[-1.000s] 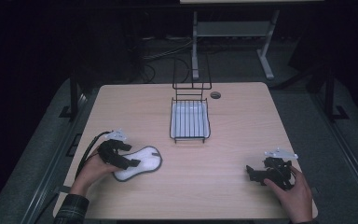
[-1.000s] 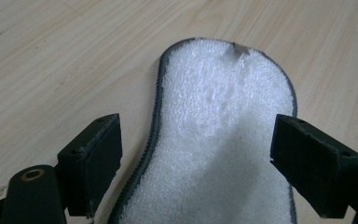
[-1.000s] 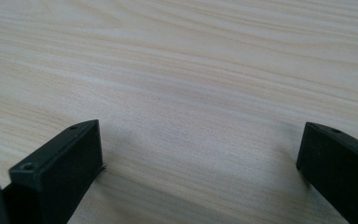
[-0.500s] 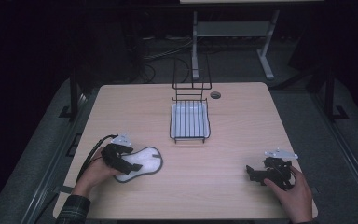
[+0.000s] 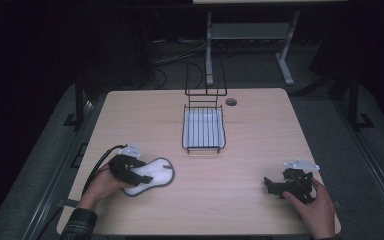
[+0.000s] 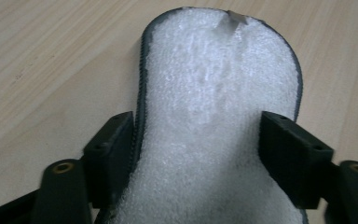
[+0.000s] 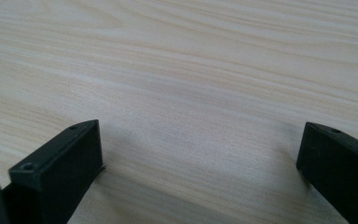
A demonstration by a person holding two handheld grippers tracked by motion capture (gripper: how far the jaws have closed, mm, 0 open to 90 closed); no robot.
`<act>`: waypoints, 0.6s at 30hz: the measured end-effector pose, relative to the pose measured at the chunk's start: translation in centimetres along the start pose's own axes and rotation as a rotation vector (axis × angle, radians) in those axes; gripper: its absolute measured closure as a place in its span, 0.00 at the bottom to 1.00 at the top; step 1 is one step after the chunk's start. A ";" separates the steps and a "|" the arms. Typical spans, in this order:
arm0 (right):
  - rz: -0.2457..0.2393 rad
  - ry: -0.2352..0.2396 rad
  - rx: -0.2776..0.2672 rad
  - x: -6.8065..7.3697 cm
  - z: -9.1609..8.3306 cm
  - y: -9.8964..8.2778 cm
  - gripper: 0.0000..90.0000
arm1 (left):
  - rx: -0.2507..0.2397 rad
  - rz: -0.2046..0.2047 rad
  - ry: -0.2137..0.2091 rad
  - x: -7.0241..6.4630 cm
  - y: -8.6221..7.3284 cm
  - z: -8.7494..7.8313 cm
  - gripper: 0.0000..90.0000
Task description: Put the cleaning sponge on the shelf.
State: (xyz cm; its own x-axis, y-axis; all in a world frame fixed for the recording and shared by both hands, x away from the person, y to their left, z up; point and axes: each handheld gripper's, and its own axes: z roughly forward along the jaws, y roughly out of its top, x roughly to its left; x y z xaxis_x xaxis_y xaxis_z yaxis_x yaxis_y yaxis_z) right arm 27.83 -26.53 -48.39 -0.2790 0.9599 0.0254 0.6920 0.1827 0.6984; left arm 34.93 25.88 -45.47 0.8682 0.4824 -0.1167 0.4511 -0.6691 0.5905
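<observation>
While the white insole (image 5: 147,175) lies flat near the left front edge of the table (image 5: 260,125), its narrow waist is bracketed by the left gripper (image 6: 198,149), whose jaws have just been closing and now meet both dark-stitched edges. Wide bare wood is seen between it and the right gripper (image 5: 280,186), whose jaws are spread apart over nothing. A wire basket (image 5: 203,129) is placed well behind, at the centre.

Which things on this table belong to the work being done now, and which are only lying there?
In the work:
- white insole, flat on the table
- left hand-held gripper, jaws just closing around the insole's narrow middle

Lying about:
- wire rack
- right hand-held gripper, open, nothing between its jaws
</observation>
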 end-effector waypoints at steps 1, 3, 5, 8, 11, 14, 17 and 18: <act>0.000 0.000 0.000 0.0 0.0 0.0 0.00 | 0.000 0.000 0.000 0.0 0.0 0.0 0.35; 0.000 0.000 -0.001 0.0 0.0 0.0 0.00 | -0.005 0.006 -0.001 0.0 -0.1 -0.1 0.36; 0.000 0.000 -0.001 0.0 0.0 0.0 0.00 | -0.019 0.008 0.008 -0.1 -0.2 -0.3 0.42; 0.000 0.000 -0.001 0.0 0.0 0.0 0.00 | -0.027 0.004 0.012 -0.2 -0.2 -0.4 0.47; 0.000 0.000 -0.001 0.0 0.0 0.0 0.00 | -0.027 0.003 0.012 -0.2 -0.2 -0.5 0.54; 0.000 0.000 0.000 0.0 0.0 0.0 0.00 | -0.048 -0.005 0.017 -0.2 -0.3 -1.0 0.69; 0.000 0.000 0.000 0.0 0.0 0.0 0.00 | -0.052 -0.023 0.013 0.0 -0.4 -1.2 0.84; 0.000 0.000 0.000 0.0 0.0 0.0 0.00 | -0.053 -0.028 0.012 0.0 -0.4 -1.2 0.84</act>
State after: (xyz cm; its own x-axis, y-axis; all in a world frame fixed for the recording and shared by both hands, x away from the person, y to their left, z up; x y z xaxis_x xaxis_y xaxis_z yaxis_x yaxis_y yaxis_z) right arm 27.85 -26.53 -48.38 -0.2790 0.9600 0.0250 0.6920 0.1829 0.6983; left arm 34.54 26.81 -44.76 0.8526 0.5075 -0.1247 0.4637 -0.6246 0.6284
